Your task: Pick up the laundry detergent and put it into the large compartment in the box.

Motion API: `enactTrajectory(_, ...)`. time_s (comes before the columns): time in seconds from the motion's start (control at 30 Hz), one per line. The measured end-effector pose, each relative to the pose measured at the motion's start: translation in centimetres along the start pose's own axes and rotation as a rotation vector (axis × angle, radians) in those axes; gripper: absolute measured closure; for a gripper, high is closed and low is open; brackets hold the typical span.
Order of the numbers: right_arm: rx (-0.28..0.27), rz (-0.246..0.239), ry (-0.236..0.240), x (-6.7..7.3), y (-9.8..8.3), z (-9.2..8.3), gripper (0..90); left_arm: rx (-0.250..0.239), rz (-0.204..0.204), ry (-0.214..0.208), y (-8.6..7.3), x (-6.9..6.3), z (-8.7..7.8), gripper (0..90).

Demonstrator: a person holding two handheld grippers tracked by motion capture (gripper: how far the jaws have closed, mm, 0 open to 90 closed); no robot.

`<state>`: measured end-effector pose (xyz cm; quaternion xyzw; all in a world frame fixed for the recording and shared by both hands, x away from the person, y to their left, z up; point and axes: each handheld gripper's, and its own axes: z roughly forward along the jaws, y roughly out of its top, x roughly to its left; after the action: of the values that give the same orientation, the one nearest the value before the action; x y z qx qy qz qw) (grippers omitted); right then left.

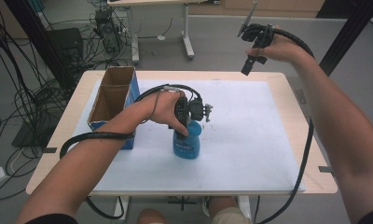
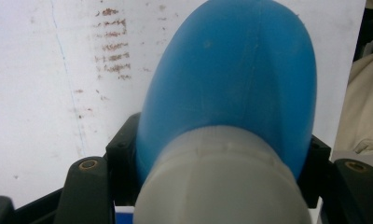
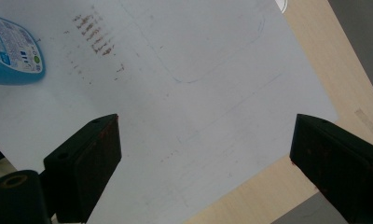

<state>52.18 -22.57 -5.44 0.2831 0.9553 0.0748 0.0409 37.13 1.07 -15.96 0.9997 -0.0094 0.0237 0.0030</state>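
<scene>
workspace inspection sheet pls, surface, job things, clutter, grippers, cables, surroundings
surface: white sheet on a wooden table, brown smudges on the sheet.
job's things: blue bottle upright near the middle, grey top.
clutter: open cardboard box at the sheet's left edge.
grippers: left gripper shut on the bottle's neck; right gripper raised over the far edge, jaws open, holding nothing.
cables: one black cable trails from the left gripper, another from the right.
surroundings: grey floor with tangled wires, another table's legs beyond.

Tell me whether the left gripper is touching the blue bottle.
Touching. In the left gripper view the left gripper has its jaws pressed against both sides of the blue bottle.
</scene>
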Motion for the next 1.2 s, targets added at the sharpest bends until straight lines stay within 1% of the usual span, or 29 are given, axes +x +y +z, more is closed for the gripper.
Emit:
enactTrajectory(0.17, -0.002, 0.0, 0.0, 0.06, 0.01, -0.05, 8.7, 0.003, 0.001, 0.0, 0.08, 0.01, 0.0, 36.3)
enactTrajectory(0.27, 0.006, 0.0, -0.001, 0.08, 0.1, 0.05, 8.7, 0.006, 0.001, -0.003, 0.11, 0.06, -0.02, 36.4)
enactTrajectory(0.4, 0.003, 0.002, -0.002, 0.09, 0.03, 0.06, 8.7, 0.006, -0.004, -0.004, 0.11, 0.09, -0.04, 36.6)
enactTrajectory(0.6, 0.004, -0.007, -0.003, 0.3, 0.18, 0.07, 8.7, 0.01, -0.009, -0.008, 0.2, 0.21, -0.05, 36.7)
enactTrajectory(0.67, 0.006, -0.007, -0.003, 0.37, 0.27, 0.06, 8.7, 0.002, -0.015, -0.006, 0.04, 0.16, -0.01, 36.7)
enactTrajectory(1.2, -0.001, -0.006, -0.007, 0.49, 0.12, -0.09, 8.7, 0.015, -0.016, -0.008, 0.3, 0.14, -0.06, 36.9)
